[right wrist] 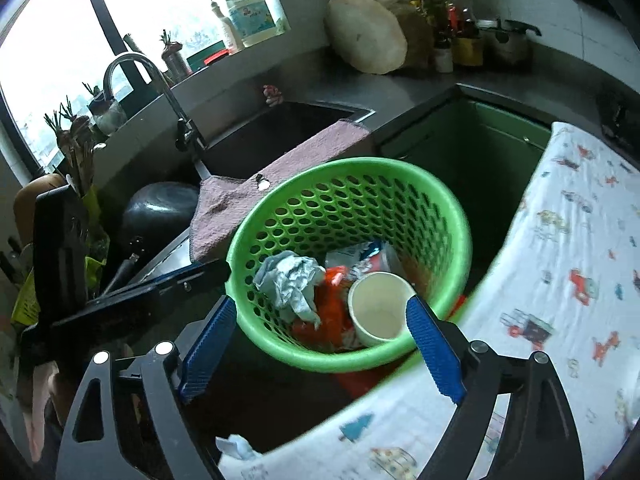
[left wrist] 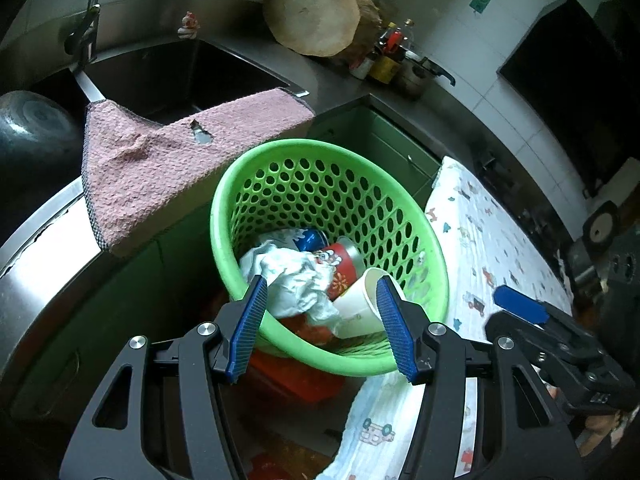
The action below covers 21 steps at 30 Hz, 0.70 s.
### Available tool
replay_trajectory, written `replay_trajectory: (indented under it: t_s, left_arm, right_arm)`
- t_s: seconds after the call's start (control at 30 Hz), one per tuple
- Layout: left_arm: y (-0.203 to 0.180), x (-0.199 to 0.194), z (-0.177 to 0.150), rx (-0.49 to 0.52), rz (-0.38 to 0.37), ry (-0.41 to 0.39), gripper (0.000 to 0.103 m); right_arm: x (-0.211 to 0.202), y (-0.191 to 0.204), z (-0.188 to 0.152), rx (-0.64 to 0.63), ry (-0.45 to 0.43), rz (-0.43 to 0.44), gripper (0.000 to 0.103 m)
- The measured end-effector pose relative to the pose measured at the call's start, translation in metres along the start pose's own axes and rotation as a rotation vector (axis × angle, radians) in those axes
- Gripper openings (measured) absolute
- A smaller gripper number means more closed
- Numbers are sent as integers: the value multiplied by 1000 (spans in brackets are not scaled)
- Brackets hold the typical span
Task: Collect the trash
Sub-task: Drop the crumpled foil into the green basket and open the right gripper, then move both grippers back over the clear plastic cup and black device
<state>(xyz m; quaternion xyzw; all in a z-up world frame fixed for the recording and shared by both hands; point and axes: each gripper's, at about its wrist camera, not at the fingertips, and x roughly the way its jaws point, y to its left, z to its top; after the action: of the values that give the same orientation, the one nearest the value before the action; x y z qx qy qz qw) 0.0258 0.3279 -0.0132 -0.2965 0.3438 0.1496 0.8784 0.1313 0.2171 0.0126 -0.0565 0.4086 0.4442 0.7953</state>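
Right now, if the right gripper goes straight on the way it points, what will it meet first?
Probably the near rim of the green basket, then the white paper cup lying inside. The right gripper is open and empty; depth is unclear, so it could pass just over the rim.

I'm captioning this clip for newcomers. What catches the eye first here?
The bright green perforated basket at the centre, holding a white paper cup and crumpled paper. A pink cloth drapes over the sink edge to its left, and a cartoon-print sheet lies to its right.
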Motion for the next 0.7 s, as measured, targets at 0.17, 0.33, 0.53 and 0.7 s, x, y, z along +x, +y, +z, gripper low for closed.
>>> replay_trajectory:
  t_s: [0.17, 0.33, 0.53, 0.7]
  left_arm:
    - [-21, -2, -3, 34, -16, -2, 57]
    - [-52, -3, -10, 84, -44, 5, 57]
    - [-94, 0, -20, 137, -73, 25, 57]
    - [-127, 4, -32, 177, -96, 41, 57]
  right_arm:
    - [-34, -23, -15, 16, -22, -49, 84]
    - [-73, -59, -37, 53, -32, -119, 84]
    - [-125, -105, -71, 87, -25, -210, 84]
    - [-163, -141, -101, 114, -19, -278, 84]
